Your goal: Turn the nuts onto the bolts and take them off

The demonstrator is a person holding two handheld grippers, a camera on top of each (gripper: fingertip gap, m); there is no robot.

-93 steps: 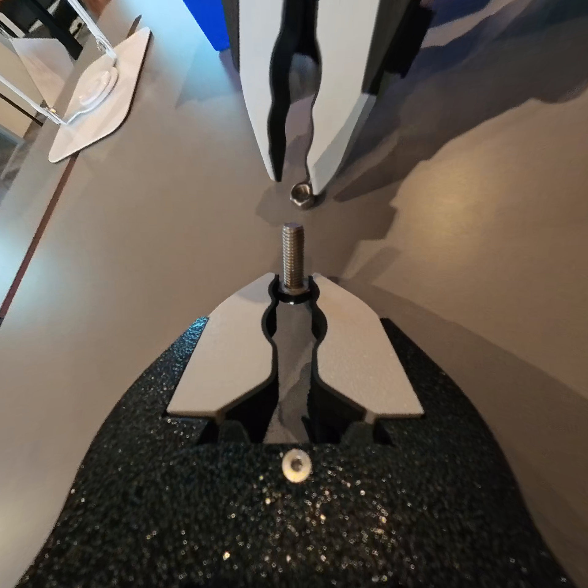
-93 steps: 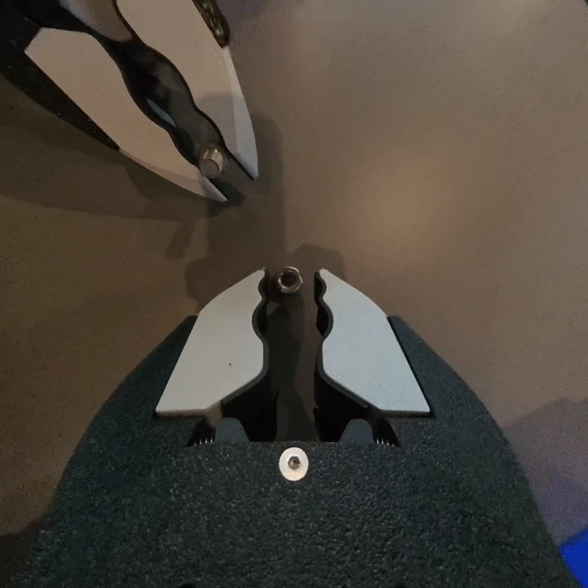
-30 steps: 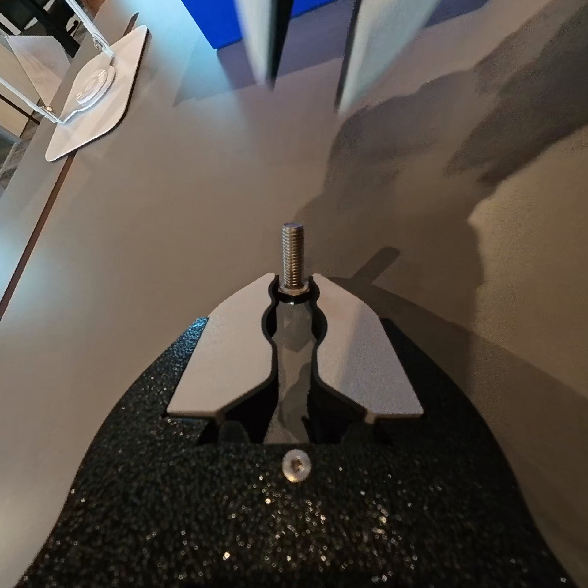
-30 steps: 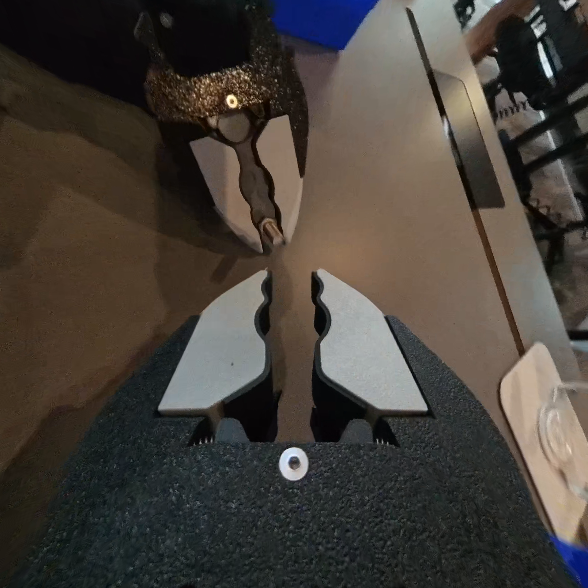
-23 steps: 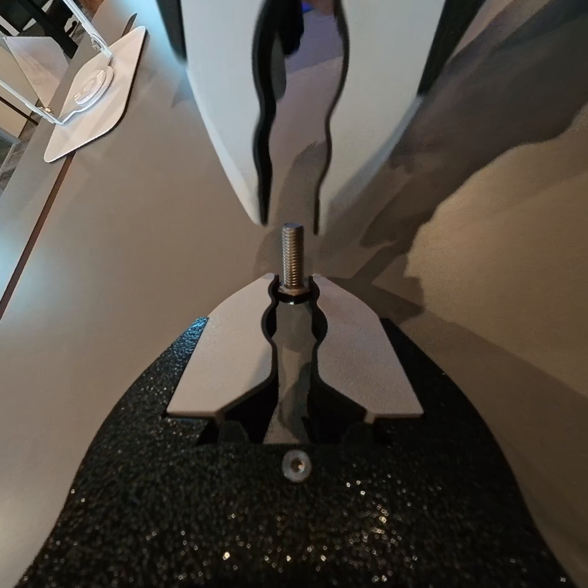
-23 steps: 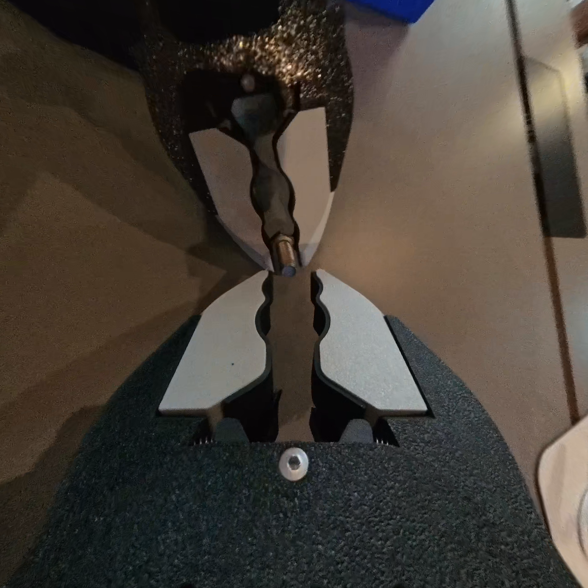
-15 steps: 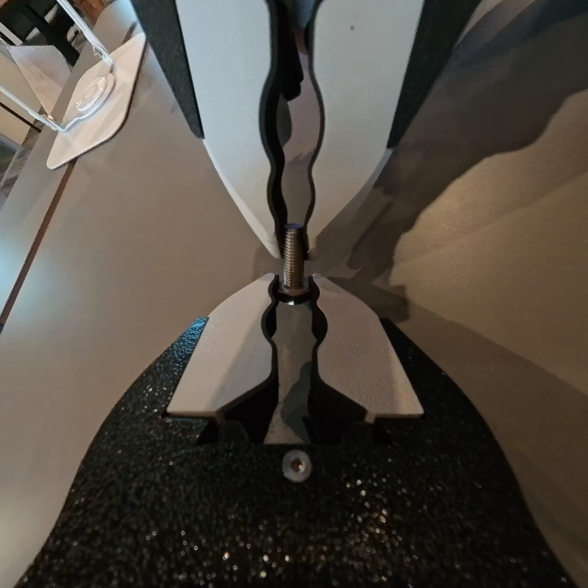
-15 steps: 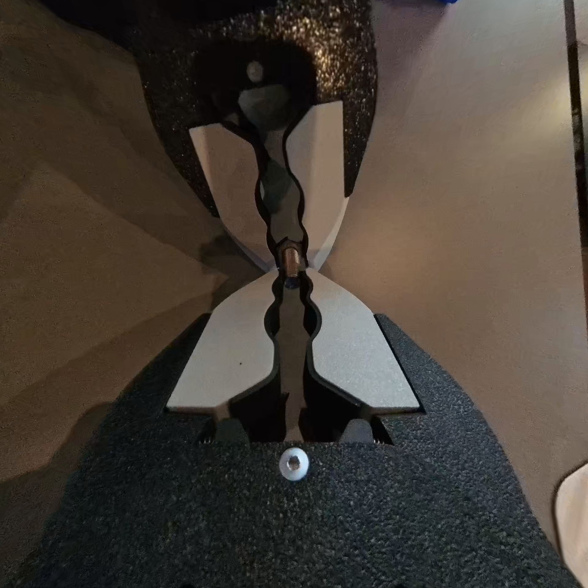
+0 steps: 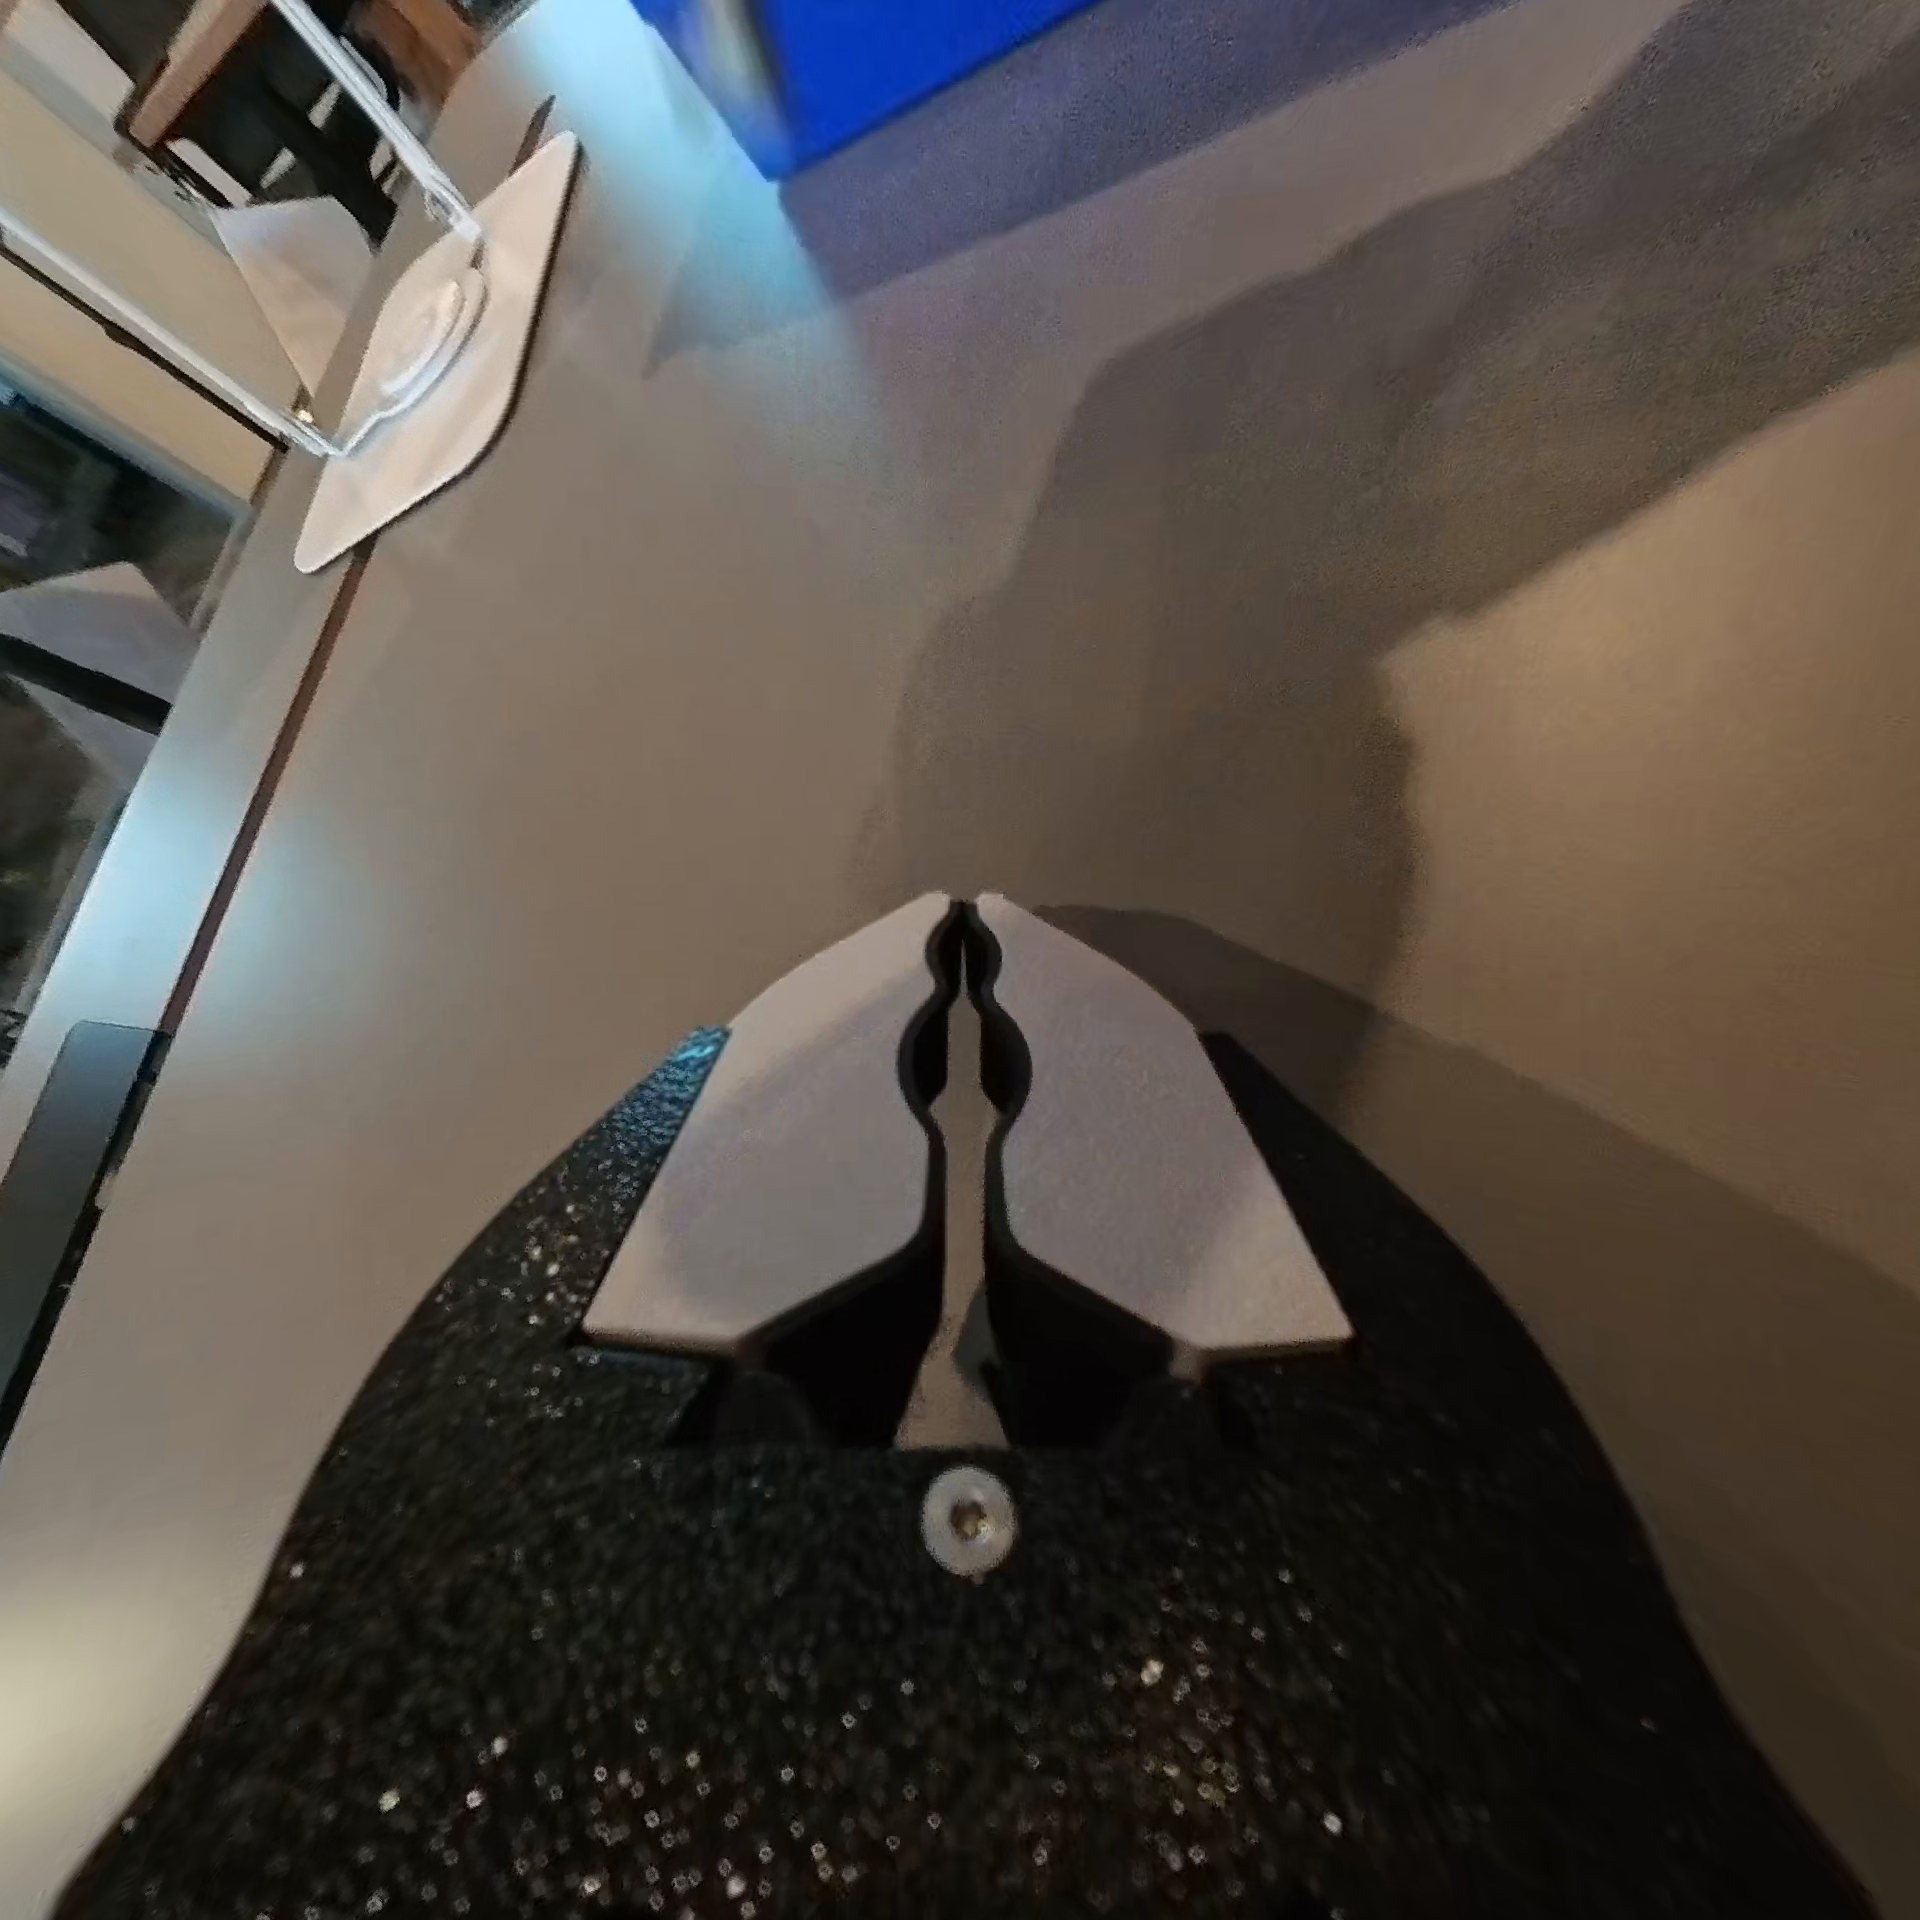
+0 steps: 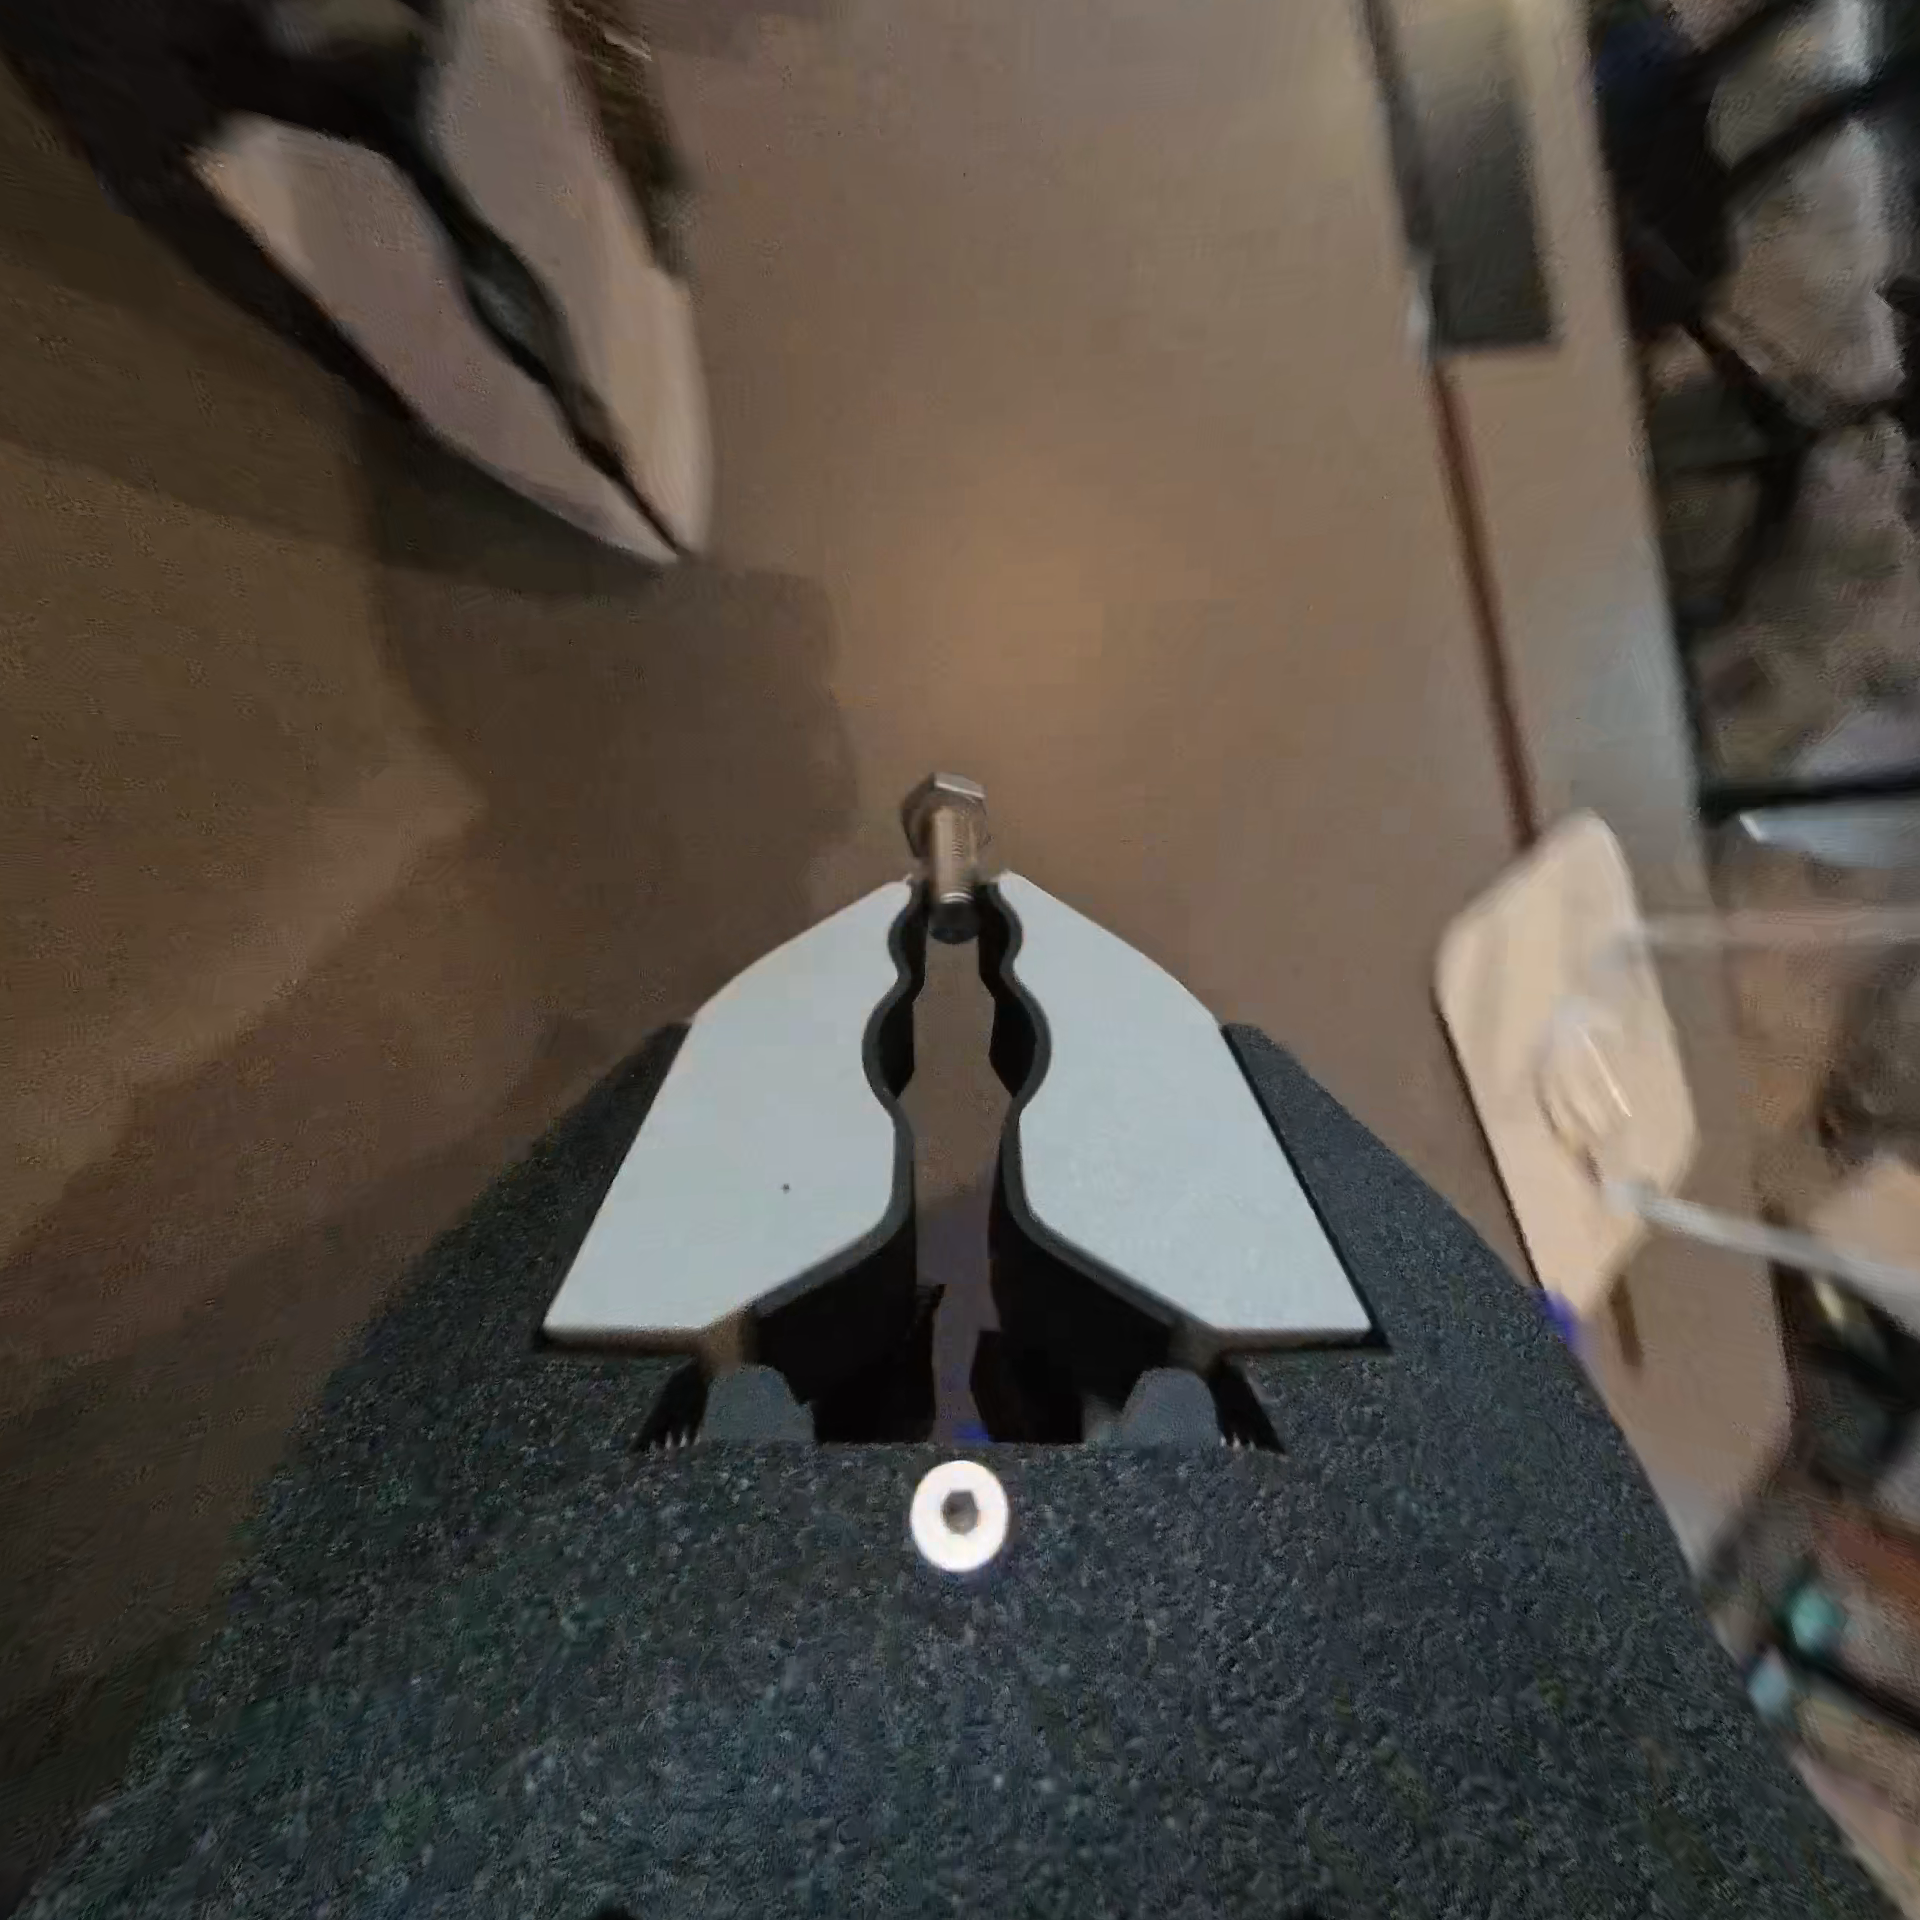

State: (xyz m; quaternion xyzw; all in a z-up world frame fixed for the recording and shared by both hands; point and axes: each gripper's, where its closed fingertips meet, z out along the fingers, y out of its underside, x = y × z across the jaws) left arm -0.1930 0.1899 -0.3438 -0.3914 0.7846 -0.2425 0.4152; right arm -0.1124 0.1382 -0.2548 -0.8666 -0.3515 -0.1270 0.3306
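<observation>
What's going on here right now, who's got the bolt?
The right gripper has the bolt: its fingertips are shut on the threaded end, and the hex head sticks out forward over the tan table. No nut shows on the visible part of the bolt. The left gripper is shut with nothing between its tips, and in the right wrist view it appears blurred, off to the upper left, apart from the bolt. A blue box sits at the far end of the table.

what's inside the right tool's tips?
The right tool pinches the threaded end of a silver hex-head steel bolt, head pointing away. No nut visible; the clamped thread end is partly hidden.
</observation>
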